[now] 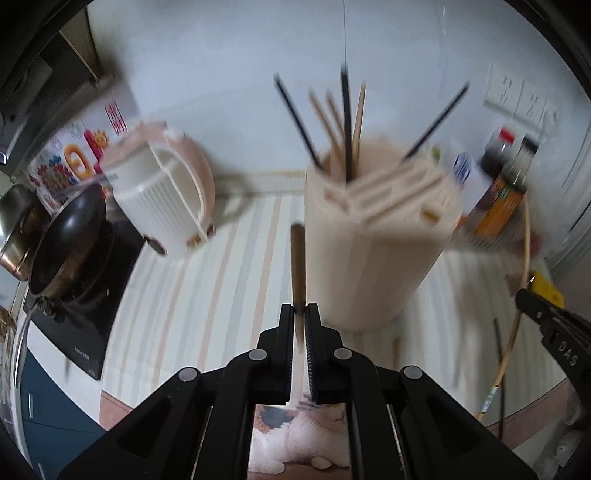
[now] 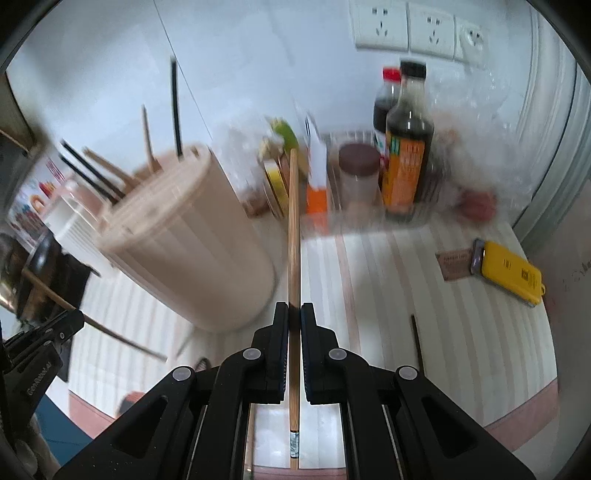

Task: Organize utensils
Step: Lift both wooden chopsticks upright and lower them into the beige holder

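The left gripper (image 1: 301,314) is pinching a brown chopstick (image 1: 297,269) between its two black fingers, and the stick pokes up just beside the big beige holder (image 1: 376,251). The right gripper (image 2: 294,314) is pinching a longer, lighter wooden chopstick (image 2: 293,229), which runs straight up past its fingers and down between them too. The holder stands on the striped worktop (image 1: 207,280). It has slots in its top, and black and wooden chopsticks (image 1: 345,122) stick out of it at all angles. More sticks lie flat on the worktop near the foot of the holder: one dark stick (image 2: 417,343) to its right, and one long brown stick (image 2: 110,330) to its left in the right wrist view. The pictures are blurry, so it may be that this long one is the stick in the left gripper. To the left of the holder sit a pink and white cooker (image 1: 166,192) and a dark pan (image 1: 70,236) on a stove. To the right of the holder stand two dark sauce bottles (image 2: 406,144), a jar with a brown lid (image 2: 358,173) and some small boxes. Further right of the holder, a yellow box (image 2: 511,273) lies flat on the worktop. White wall sockets (image 2: 413,27) are high on the wall behind the bottles.
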Demonstrator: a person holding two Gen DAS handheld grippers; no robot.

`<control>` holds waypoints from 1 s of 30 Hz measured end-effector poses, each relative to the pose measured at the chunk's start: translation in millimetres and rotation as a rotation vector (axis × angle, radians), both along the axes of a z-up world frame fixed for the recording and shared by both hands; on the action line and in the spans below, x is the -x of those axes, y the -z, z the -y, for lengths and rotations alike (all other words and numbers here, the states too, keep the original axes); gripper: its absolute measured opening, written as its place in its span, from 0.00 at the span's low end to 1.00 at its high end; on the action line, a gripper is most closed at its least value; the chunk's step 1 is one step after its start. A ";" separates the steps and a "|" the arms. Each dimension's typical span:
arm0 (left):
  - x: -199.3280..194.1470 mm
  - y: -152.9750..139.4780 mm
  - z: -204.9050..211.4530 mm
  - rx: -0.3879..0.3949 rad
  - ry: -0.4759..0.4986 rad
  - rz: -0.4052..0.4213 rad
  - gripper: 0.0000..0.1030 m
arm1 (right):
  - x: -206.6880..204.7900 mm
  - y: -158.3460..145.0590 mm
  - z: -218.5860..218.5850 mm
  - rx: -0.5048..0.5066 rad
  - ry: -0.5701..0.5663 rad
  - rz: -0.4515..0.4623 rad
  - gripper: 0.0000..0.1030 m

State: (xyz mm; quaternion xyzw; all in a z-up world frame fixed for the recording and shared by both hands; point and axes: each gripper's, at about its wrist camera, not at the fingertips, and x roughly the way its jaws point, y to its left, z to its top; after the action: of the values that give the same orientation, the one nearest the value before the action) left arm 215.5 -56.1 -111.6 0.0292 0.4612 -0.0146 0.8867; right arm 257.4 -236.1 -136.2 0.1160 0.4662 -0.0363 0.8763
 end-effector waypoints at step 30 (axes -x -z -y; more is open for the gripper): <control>-70.7 -155.5 -3.3 0.241 0.013 0.257 0.03 | -110.6 -155.7 -28.2 -0.186 -0.078 0.402 0.06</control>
State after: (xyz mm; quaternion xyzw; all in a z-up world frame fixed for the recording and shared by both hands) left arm 286.2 -52.8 43.9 -0.0725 0.3388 -0.0717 0.9353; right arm 368.0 -207.9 19.5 0.1833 0.2878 0.0645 0.9378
